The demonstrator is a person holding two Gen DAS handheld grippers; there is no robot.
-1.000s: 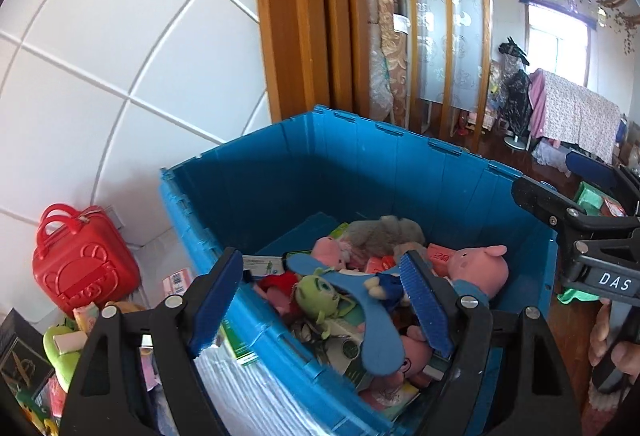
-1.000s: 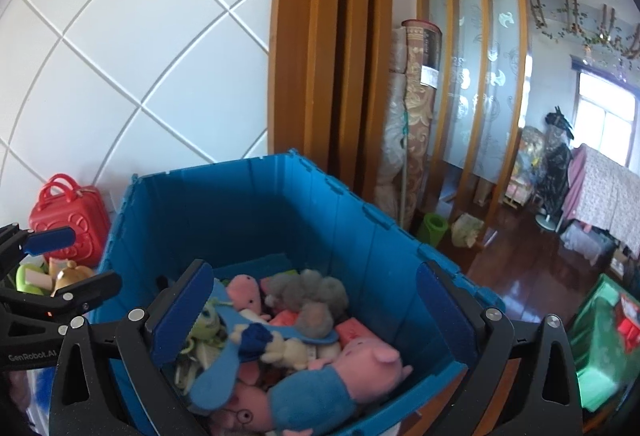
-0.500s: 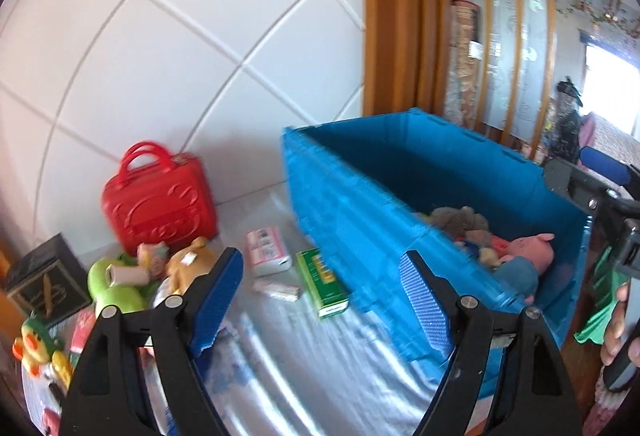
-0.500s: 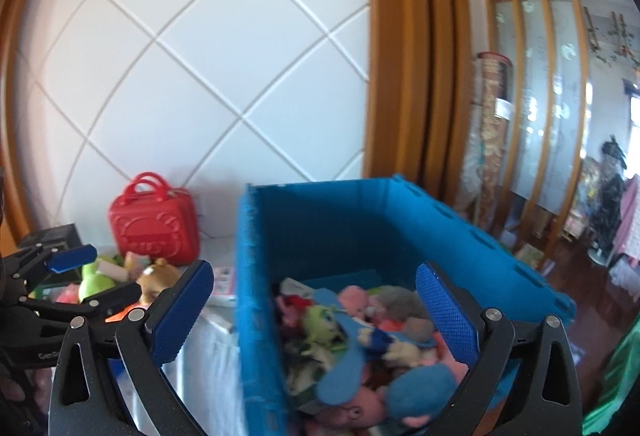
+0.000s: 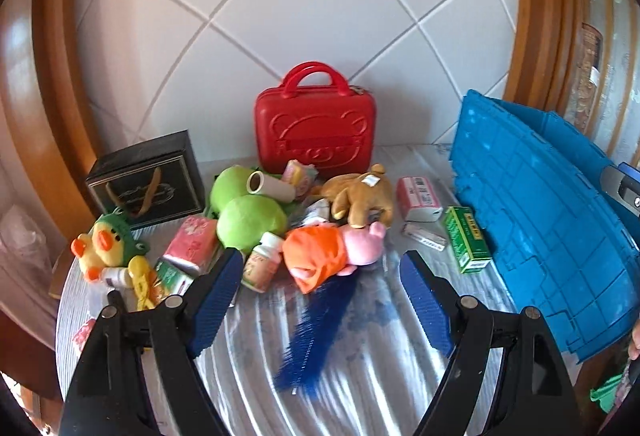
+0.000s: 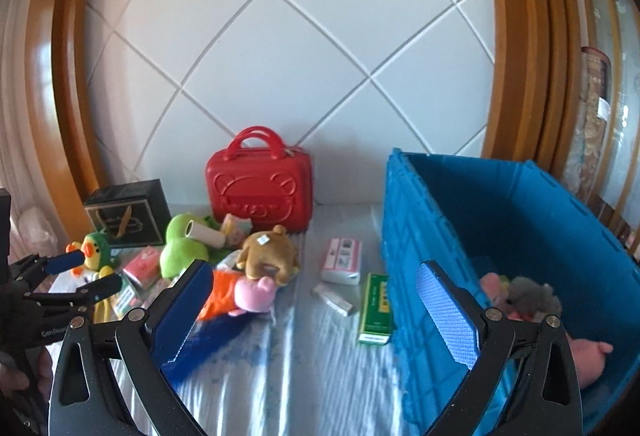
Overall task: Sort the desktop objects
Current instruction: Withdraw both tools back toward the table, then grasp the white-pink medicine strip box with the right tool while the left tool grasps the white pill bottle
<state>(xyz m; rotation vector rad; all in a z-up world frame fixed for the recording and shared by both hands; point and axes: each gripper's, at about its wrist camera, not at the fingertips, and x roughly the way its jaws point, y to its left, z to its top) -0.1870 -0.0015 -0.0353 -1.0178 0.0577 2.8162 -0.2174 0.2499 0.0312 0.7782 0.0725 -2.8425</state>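
A pile of toys and boxes lies on the table: a pink pig in orange [image 5: 332,250], a brown bear [image 5: 360,192], a green plush [image 5: 244,212], a yellow duck [image 5: 106,244], a pill bottle [image 5: 262,262], pink boxes and a green box [image 5: 466,238]. My left gripper [image 5: 320,300] is open and empty, just in front of the pig. My right gripper [image 6: 316,312] is open and empty, above the table next to the blue bin [image 6: 520,204], which holds several plush toys [image 6: 528,296]. The left gripper [image 6: 80,272] also shows in the right wrist view.
A red toy suitcase [image 5: 316,128] stands against the white tiled wall. A black gift bag [image 5: 148,180] stands at the left. The blue bin's wall [image 5: 540,212] rises at the right of the table. Wooden frames flank both sides.
Both grippers have swung left, away from over the blue bin, and now face the toy pile on the table. Both stay open and empty.
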